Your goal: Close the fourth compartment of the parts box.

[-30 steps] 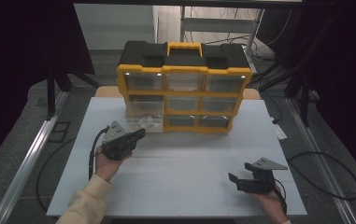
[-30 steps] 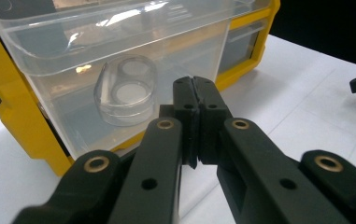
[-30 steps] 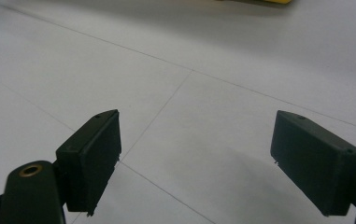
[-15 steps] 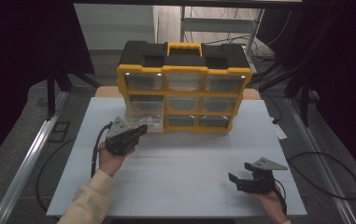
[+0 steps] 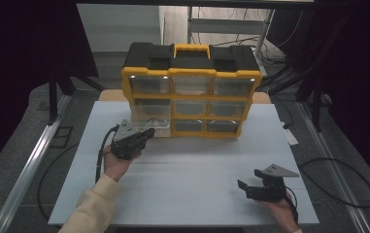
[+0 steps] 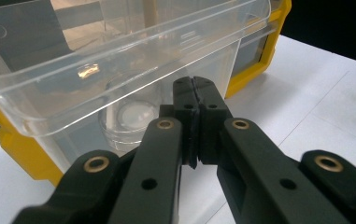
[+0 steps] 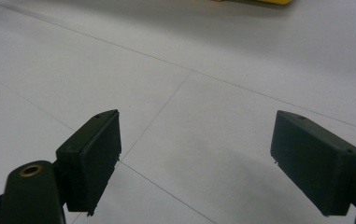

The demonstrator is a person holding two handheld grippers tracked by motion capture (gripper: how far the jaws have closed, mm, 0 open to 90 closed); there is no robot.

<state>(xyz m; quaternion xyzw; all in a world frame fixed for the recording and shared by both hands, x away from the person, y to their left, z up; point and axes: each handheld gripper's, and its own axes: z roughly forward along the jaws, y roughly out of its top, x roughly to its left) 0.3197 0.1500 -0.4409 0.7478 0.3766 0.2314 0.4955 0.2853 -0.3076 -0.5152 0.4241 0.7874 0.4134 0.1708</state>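
Two tools are in my hands over the white desk. Nearest to me, at the right side of the high view, my right tool stays low above the bare desk, close to the front edge, and well apart from everything else. In the right gripper view its two black jaws stand wide apart with nothing between them, and under them I see the plain white surface with thin seam lines.

Farther forward and at the left, my left tool is held by the hand with the cream sleeve. Its jaws are fully closed, pad against pad, and they hold nothing. In the left gripper view the closed tips are right at the front wall of the clear plastic drawer, just under its curved upper rim; I cannot tell if they really touch the wall. Behind that wall I see a small round transparent container with something white inside it, lying in the drawer.

This drawer is pulled out from the lowest row, left column, of the yellow and black organizer box. The box stands upright at the far part of the desk, with three rows of clear drawers and a yellow handle on the top.
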